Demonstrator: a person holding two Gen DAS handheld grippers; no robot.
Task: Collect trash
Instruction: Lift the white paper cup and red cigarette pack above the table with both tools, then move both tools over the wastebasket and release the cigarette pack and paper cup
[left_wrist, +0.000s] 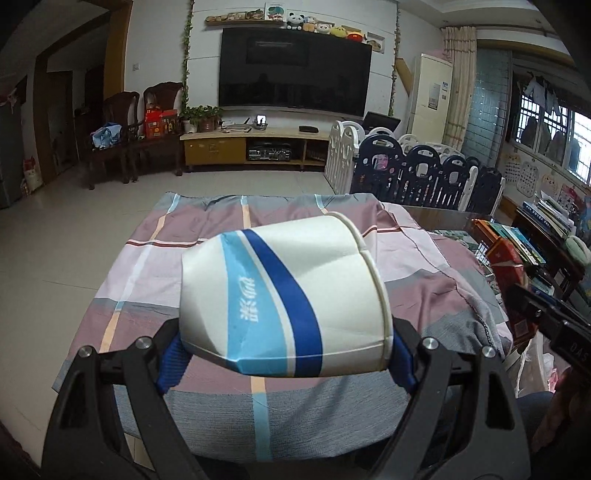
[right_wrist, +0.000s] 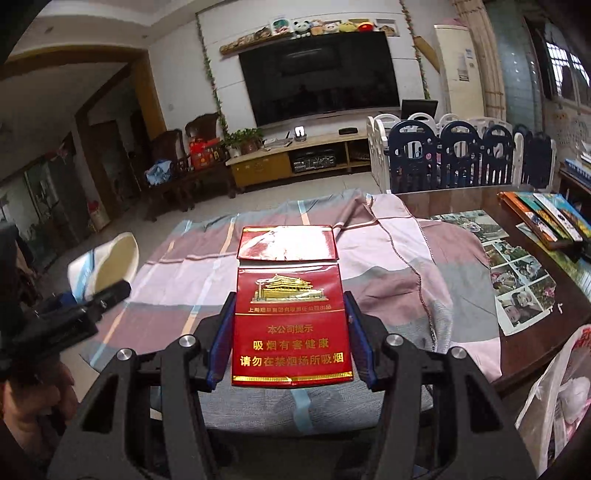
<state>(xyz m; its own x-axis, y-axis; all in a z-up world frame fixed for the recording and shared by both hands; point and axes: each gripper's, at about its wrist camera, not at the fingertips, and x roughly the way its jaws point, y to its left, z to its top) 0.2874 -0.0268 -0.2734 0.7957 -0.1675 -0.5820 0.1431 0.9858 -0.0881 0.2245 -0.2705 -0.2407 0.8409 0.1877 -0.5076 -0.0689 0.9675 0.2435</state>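
A dented white paper cup (left_wrist: 280, 295) with blue stripes lies on its side between the blue pads of my left gripper (left_wrist: 288, 354), which is shut on it above the checked cloth (left_wrist: 332, 424). In the right wrist view the same cup (right_wrist: 103, 266) and left gripper (right_wrist: 74, 306) show at the left edge. My right gripper (right_wrist: 291, 332) is shut on a red cigarette pack (right_wrist: 290, 314) whose lid is flipped open, pads pressing both long sides. The right gripper's dark body (left_wrist: 535, 310) pokes into the left wrist view at the right.
A glass-topped wooden table (right_wrist: 461, 206) with photos and books stands at the right, partly under the cloth. A plastic bag (right_wrist: 554, 398) hangs at the lower right. A blue and white playpen fence (right_wrist: 454, 158) and a TV stand (right_wrist: 295, 155) lie beyond.
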